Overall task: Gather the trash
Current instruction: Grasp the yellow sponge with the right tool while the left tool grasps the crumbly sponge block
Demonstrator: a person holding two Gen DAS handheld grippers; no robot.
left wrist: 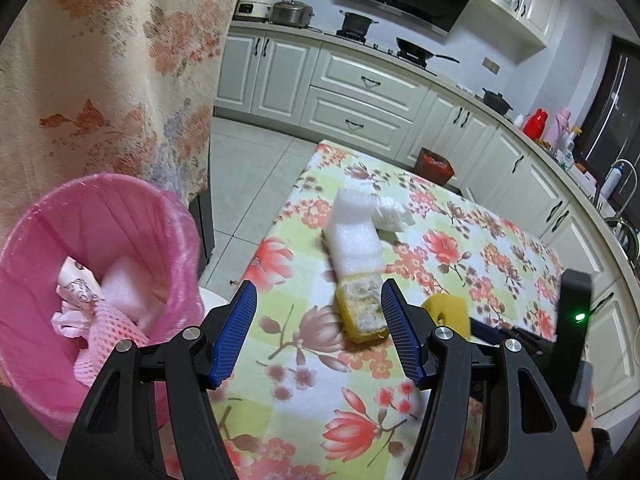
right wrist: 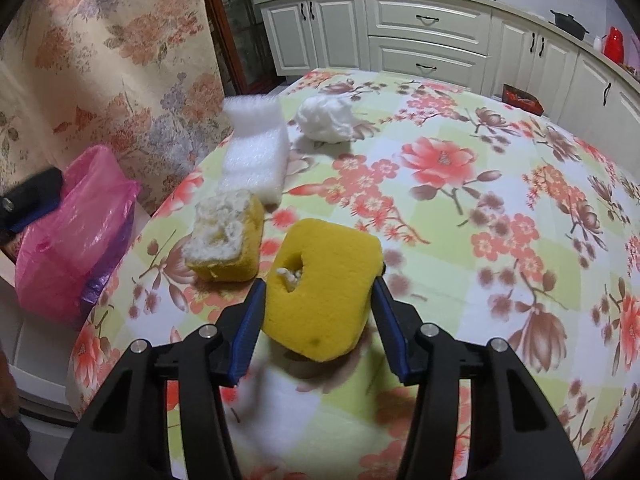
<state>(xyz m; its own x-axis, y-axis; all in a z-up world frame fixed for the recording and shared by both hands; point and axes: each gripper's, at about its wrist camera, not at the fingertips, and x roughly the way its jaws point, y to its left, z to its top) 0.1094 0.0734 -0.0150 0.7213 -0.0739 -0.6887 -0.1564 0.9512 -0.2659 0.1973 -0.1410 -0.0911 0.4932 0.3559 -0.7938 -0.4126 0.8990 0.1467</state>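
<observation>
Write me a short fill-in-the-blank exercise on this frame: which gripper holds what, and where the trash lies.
1. The right gripper is shut on a sponge whose colour is ____.
2. The left gripper is ____ and holds nothing.
3. The bin beside the table is lined with a bag coloured ____.
4. The white foam block lies on the ____.

Missing words: yellow; open; pink; table

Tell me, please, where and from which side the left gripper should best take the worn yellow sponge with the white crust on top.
Probably across the worn sponge at its yellow side faces, coming from above: it lies flat on the table, the white foam block touches its far end, and the left gripper stands open.
</observation>
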